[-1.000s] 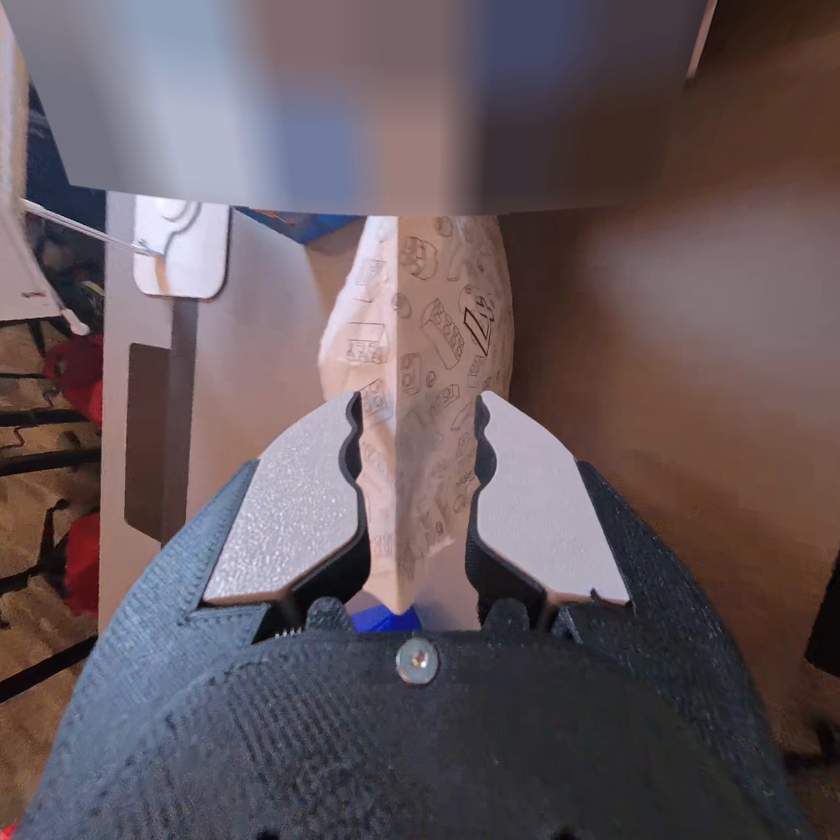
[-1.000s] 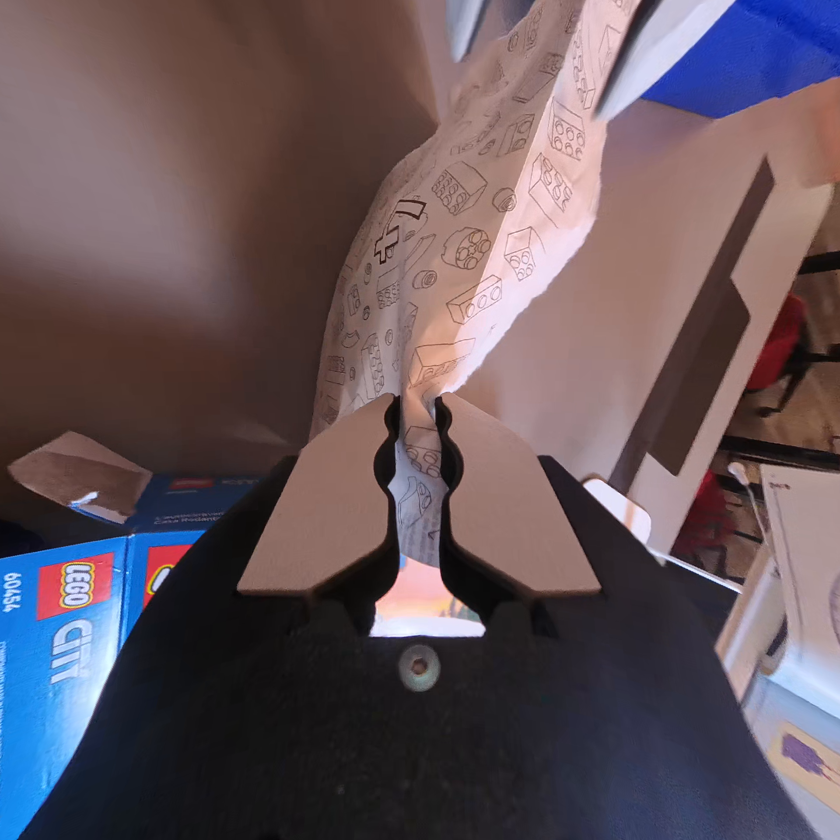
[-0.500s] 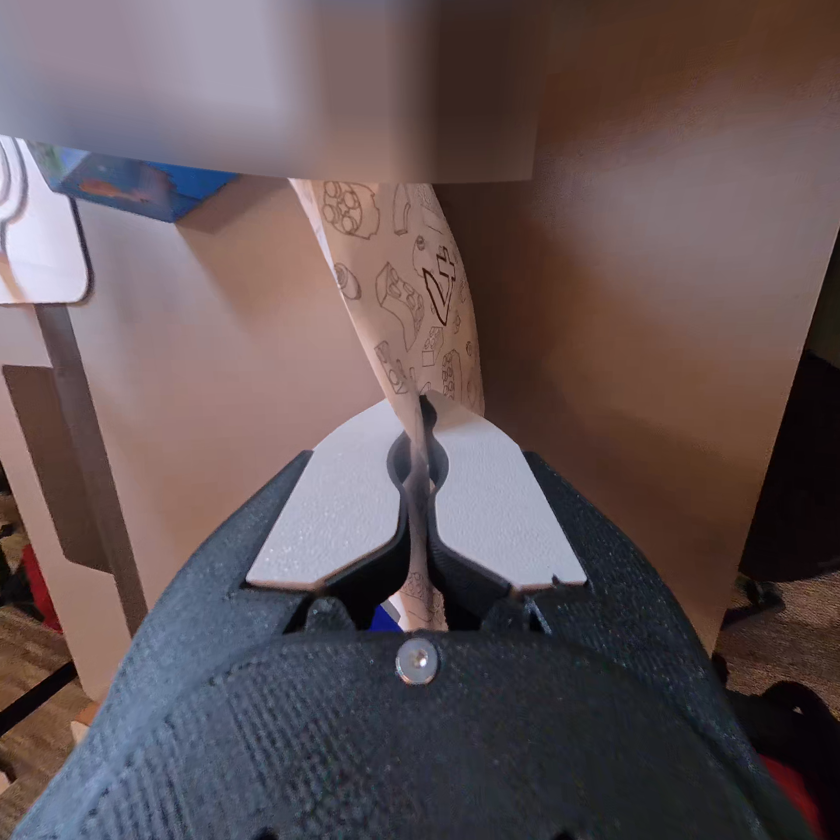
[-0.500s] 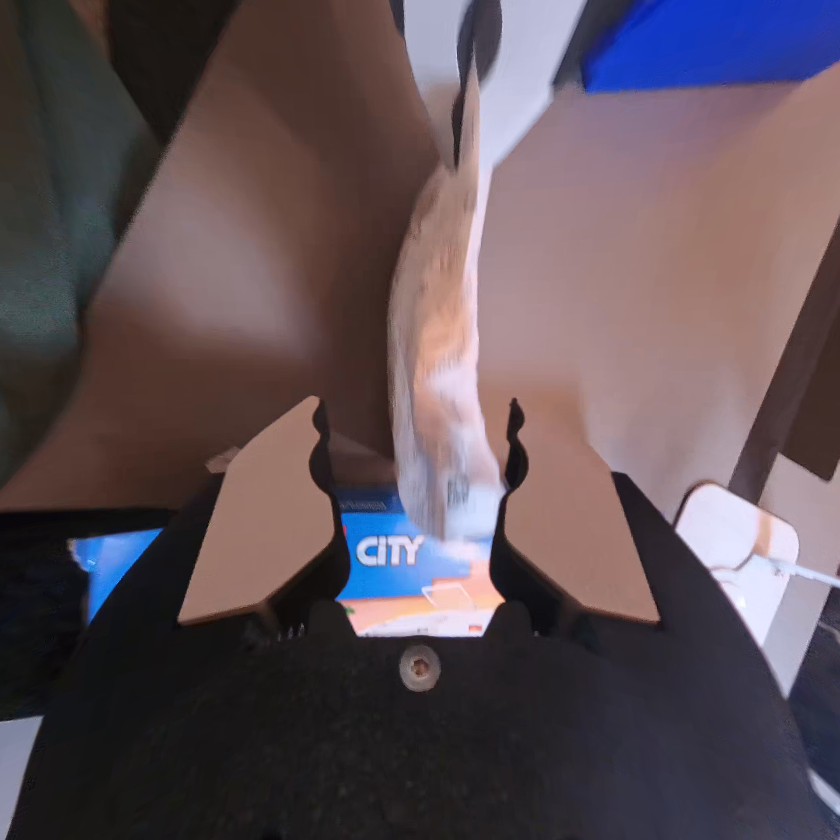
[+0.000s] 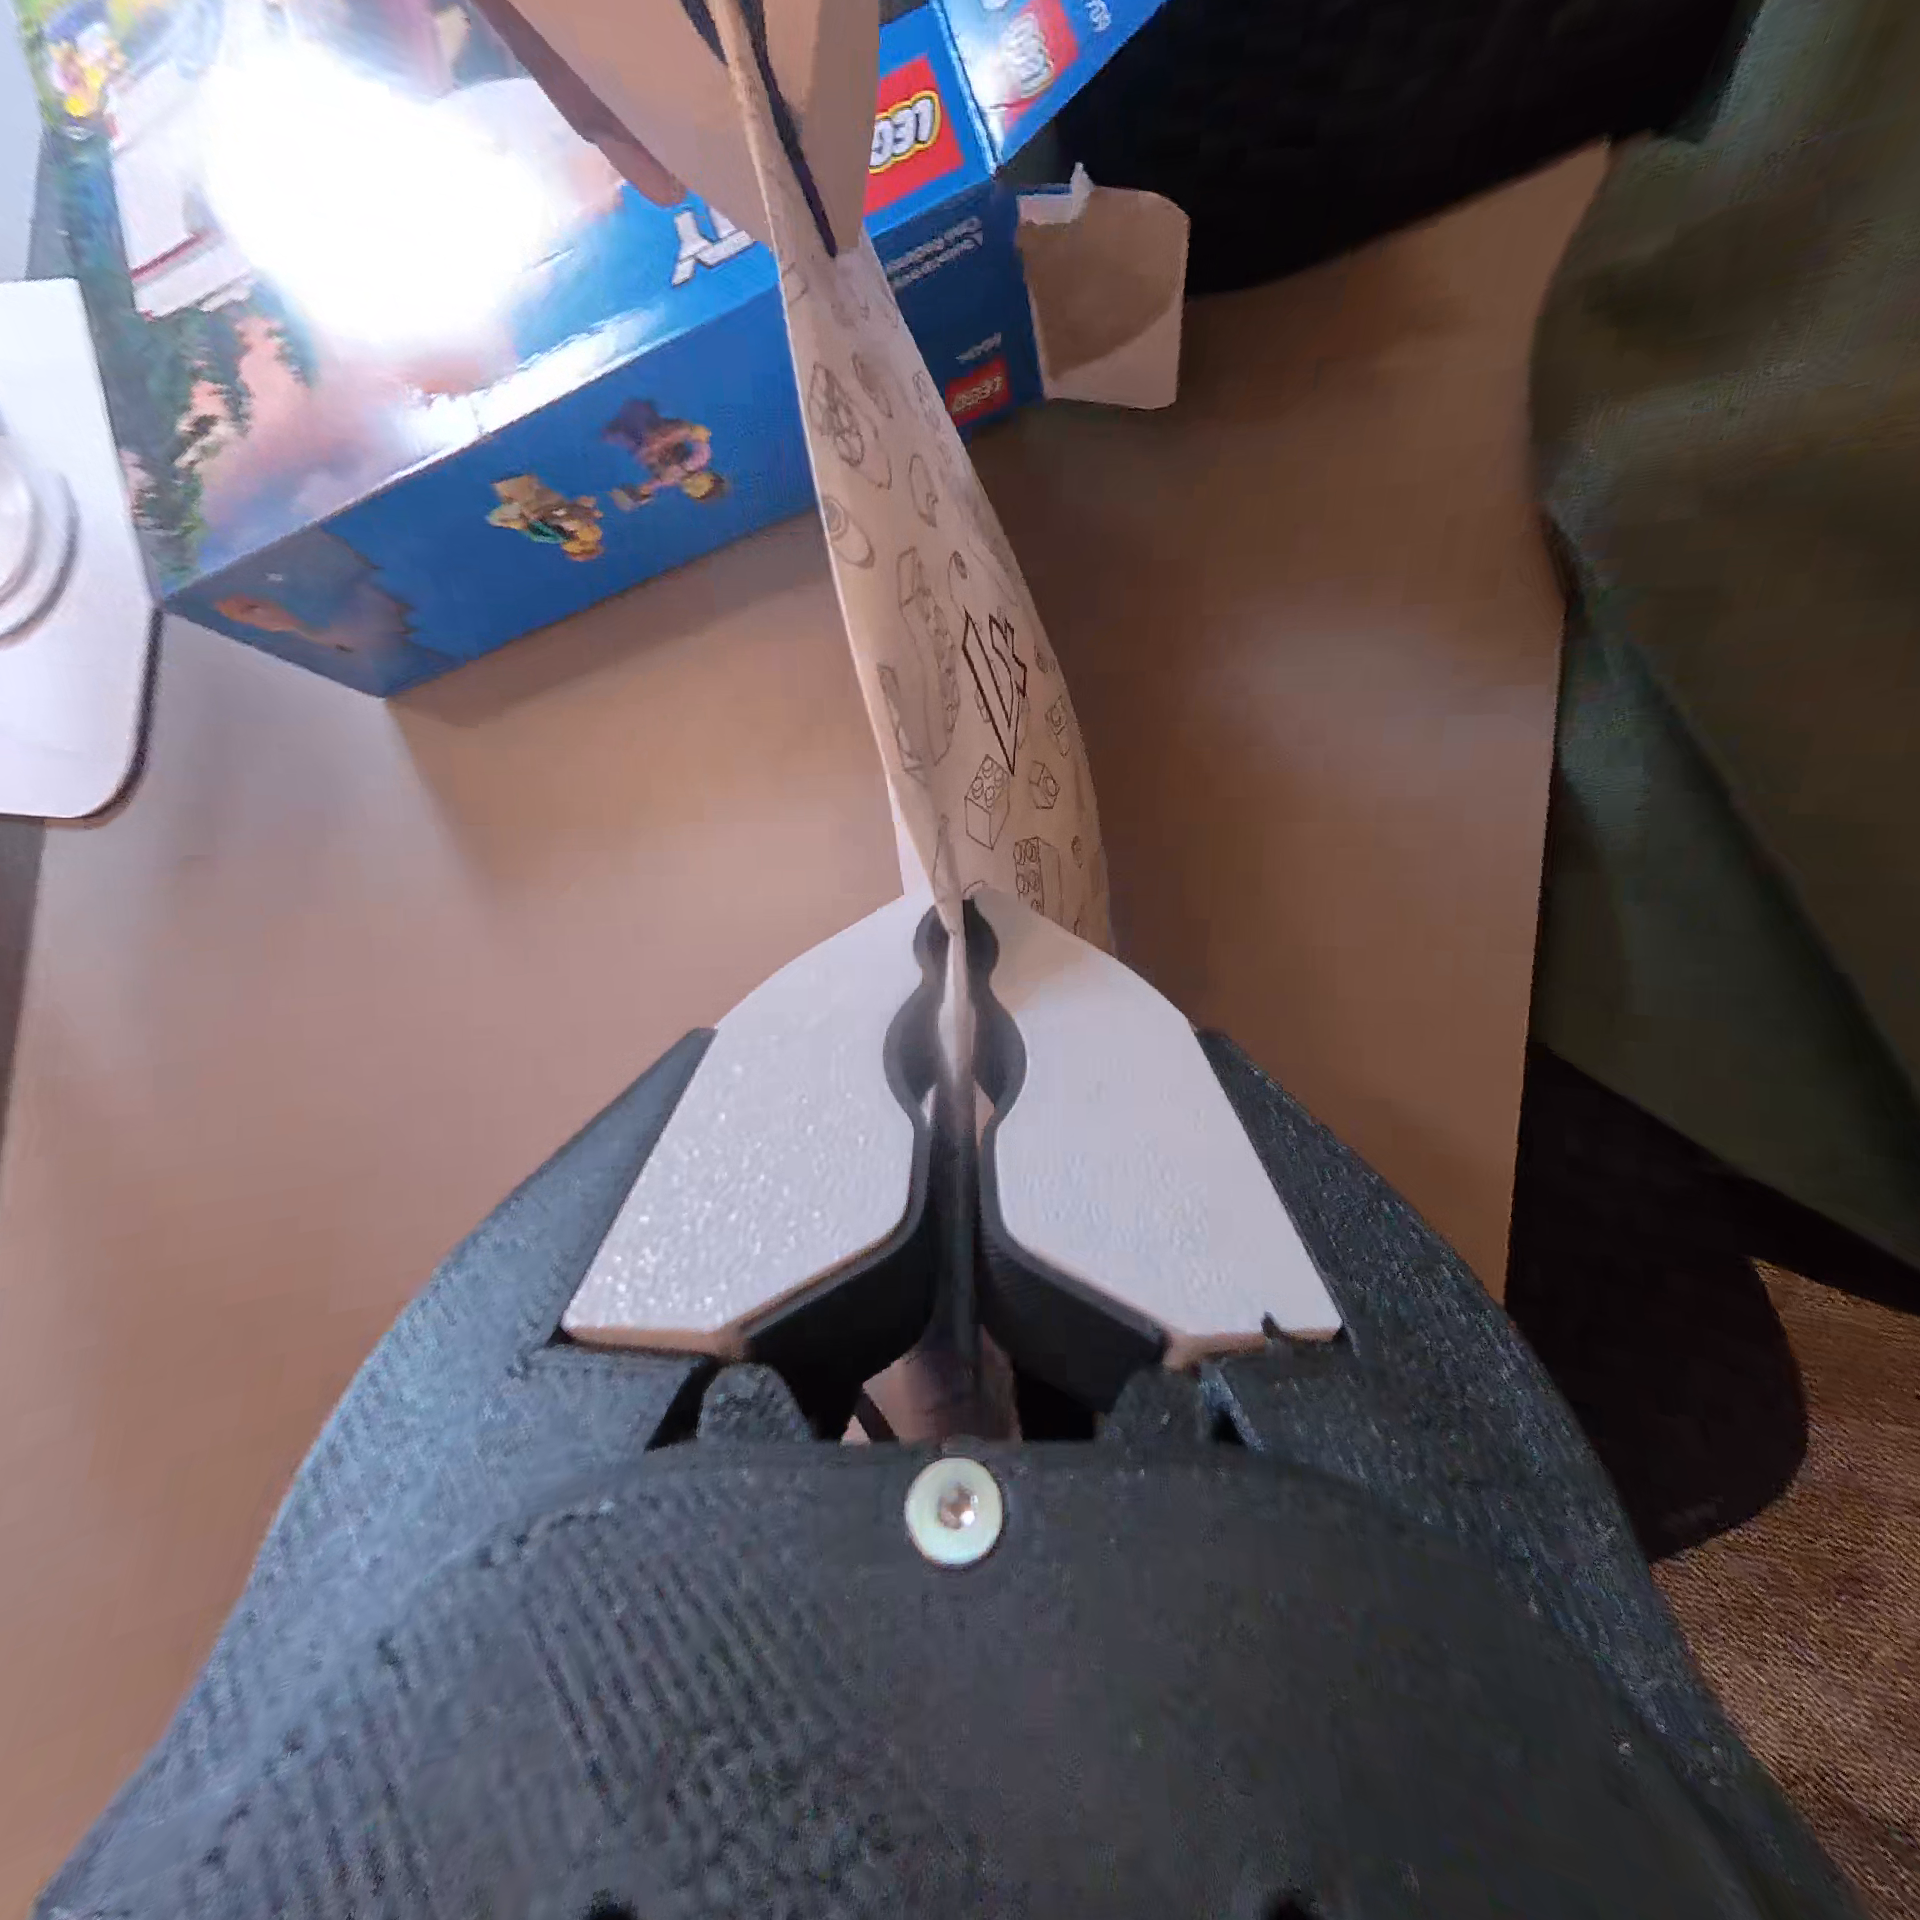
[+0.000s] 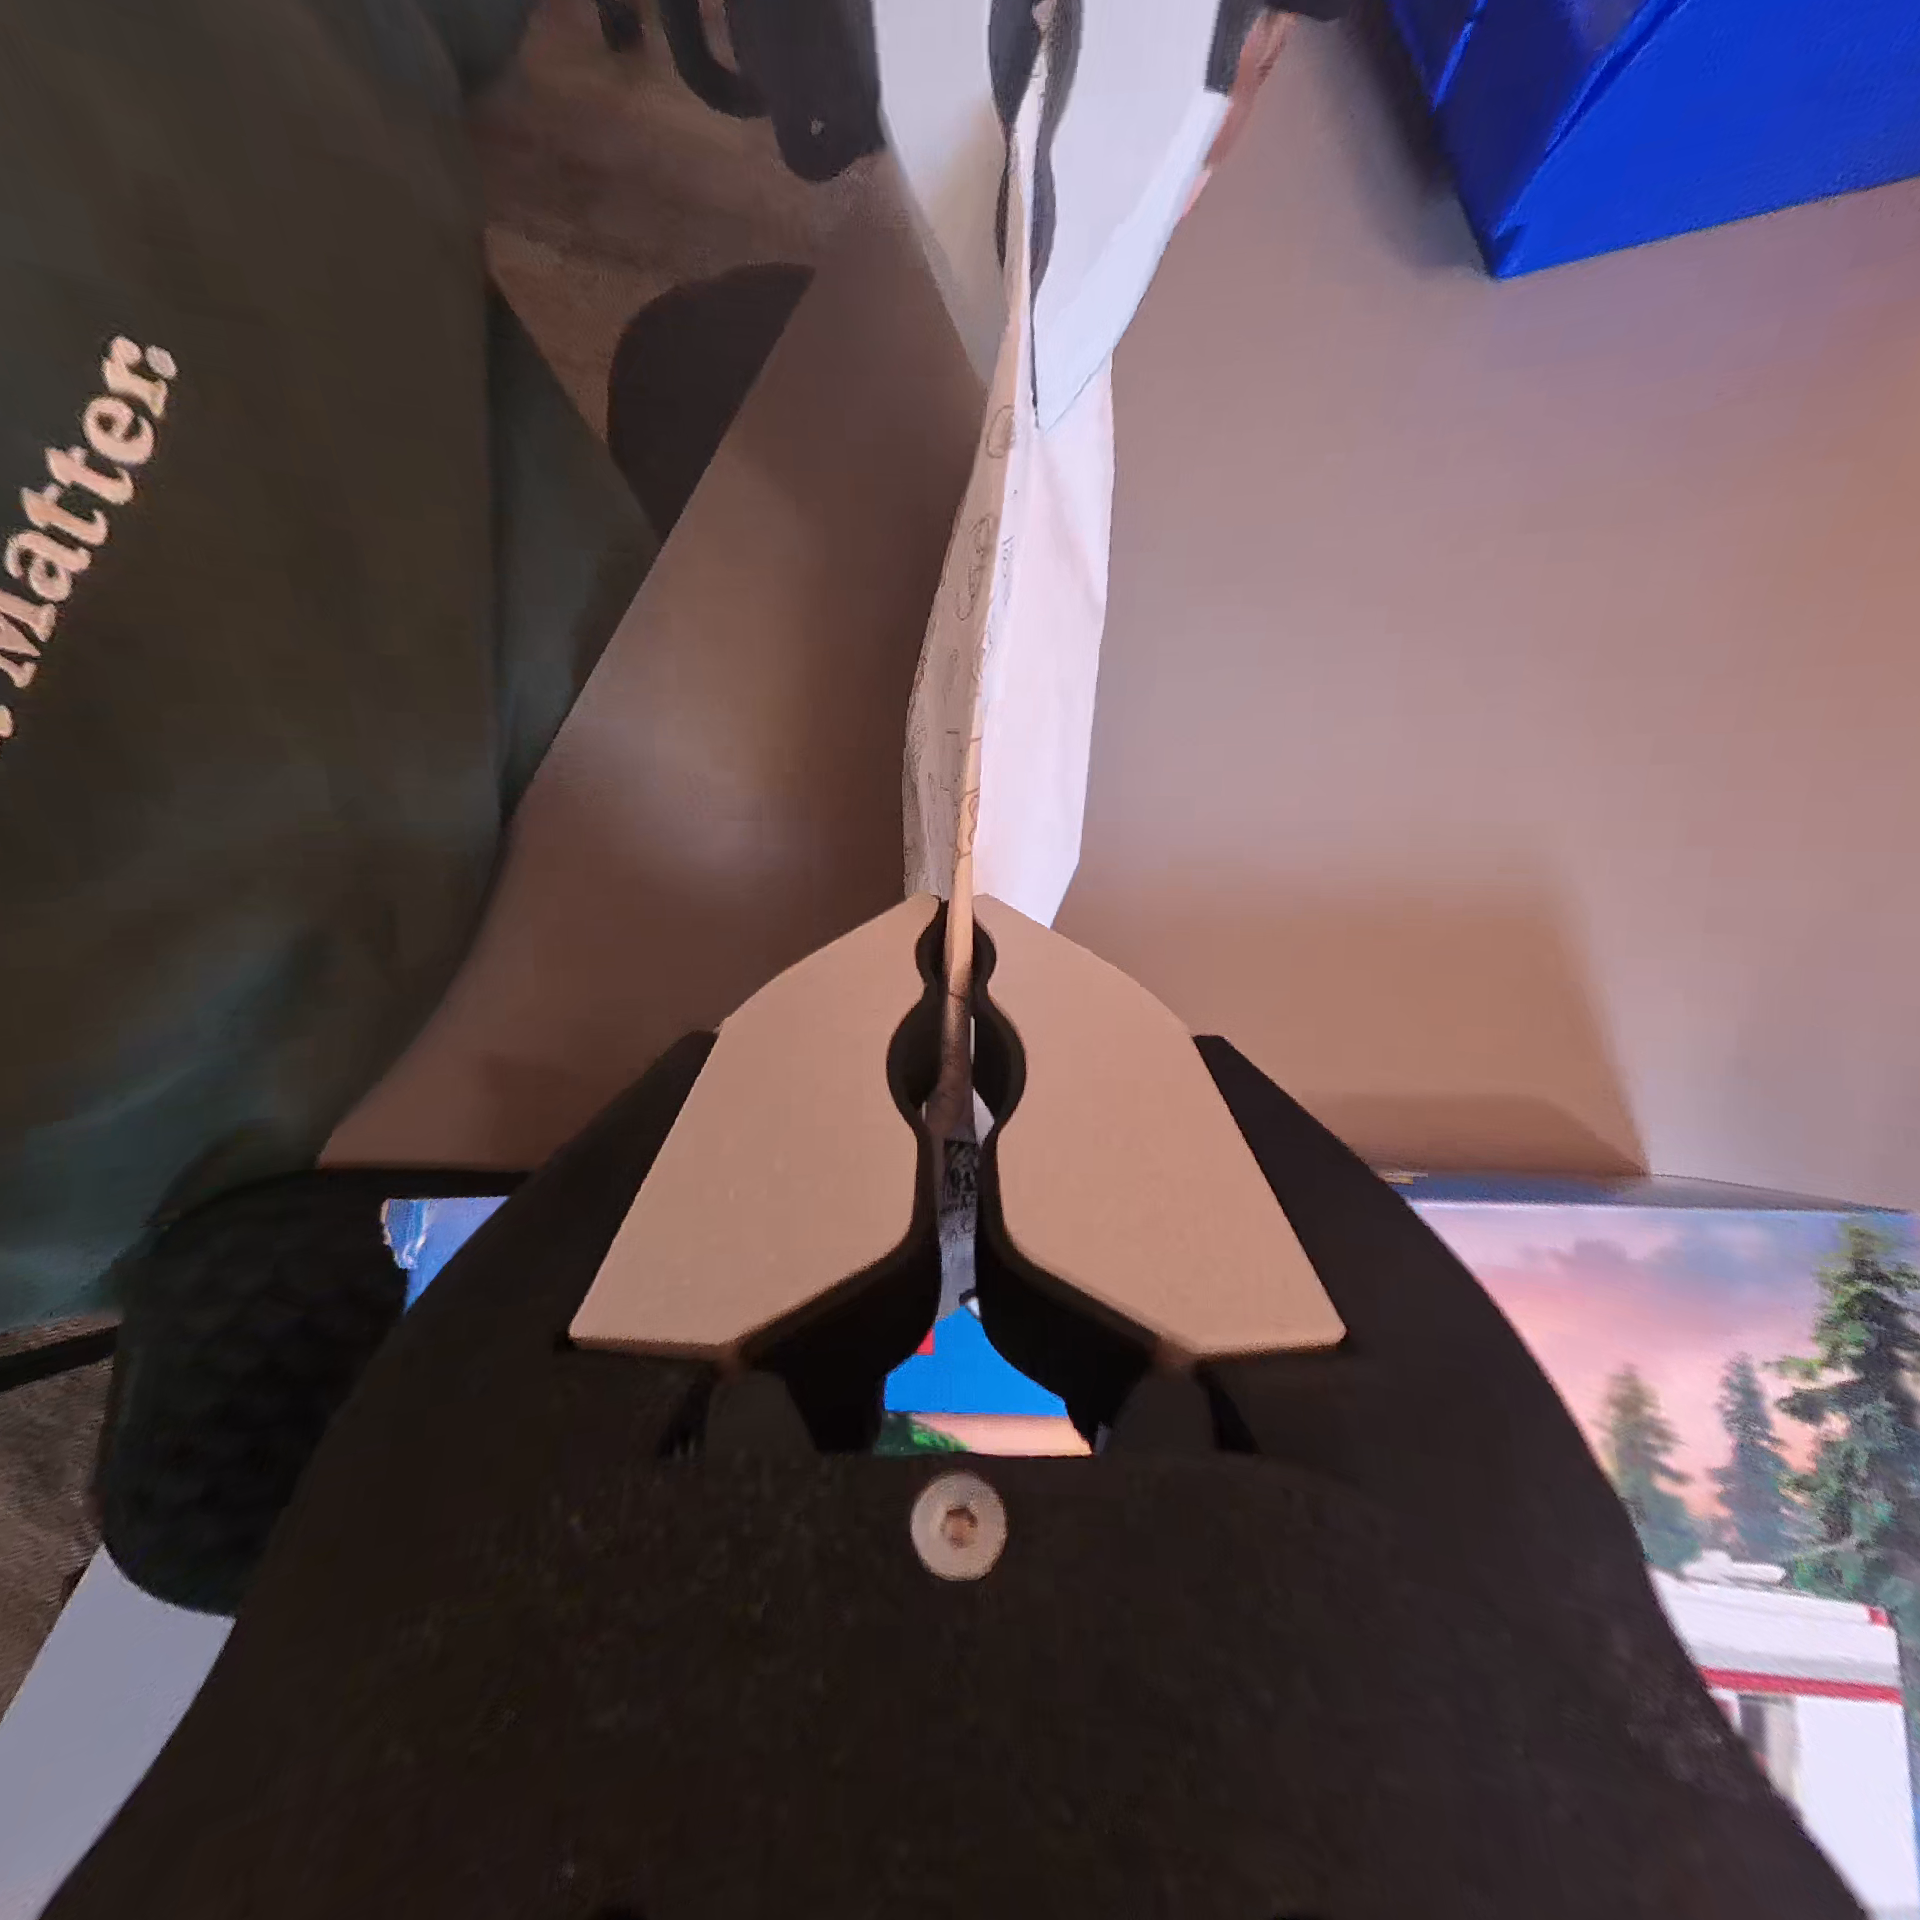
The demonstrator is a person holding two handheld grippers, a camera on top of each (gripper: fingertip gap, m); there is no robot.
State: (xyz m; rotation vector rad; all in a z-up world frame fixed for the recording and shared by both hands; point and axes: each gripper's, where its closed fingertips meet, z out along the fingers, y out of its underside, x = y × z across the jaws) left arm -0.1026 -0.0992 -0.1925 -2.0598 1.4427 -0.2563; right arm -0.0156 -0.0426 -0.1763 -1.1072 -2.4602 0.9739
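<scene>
A white paper bag (image 5: 956, 665) printed with toy-brick drawings is stretched in the air above the tan table (image 5: 416, 987). My left gripper (image 5: 961, 925) is shut on one end of it, with the paper pinched between the pads. The right gripper shows at the top of this view (image 5: 779, 104), clamped on the bag's far end. In the right wrist view my right gripper (image 6: 961, 914) is shut on the thin edge of the bag (image 6: 997, 675), and the left gripper (image 6: 1023, 125) grips the other end at the top.
A blue toy-set box (image 5: 499, 416) with an open flap lies on the table behind the bag; it also shows under the right gripper (image 6: 1662, 1403). Another blue box (image 6: 1662, 125) is at the top right. A person in a dark green top (image 5: 1745, 520) stands at the table's edge. The gap from one gripper's tips to the other's is roughly 11 cm.
My left gripper closed on the bag and kept hold. My right gripper let go of the bag, opened wide, then closed on the bag's end again. Both views swung round.
</scene>
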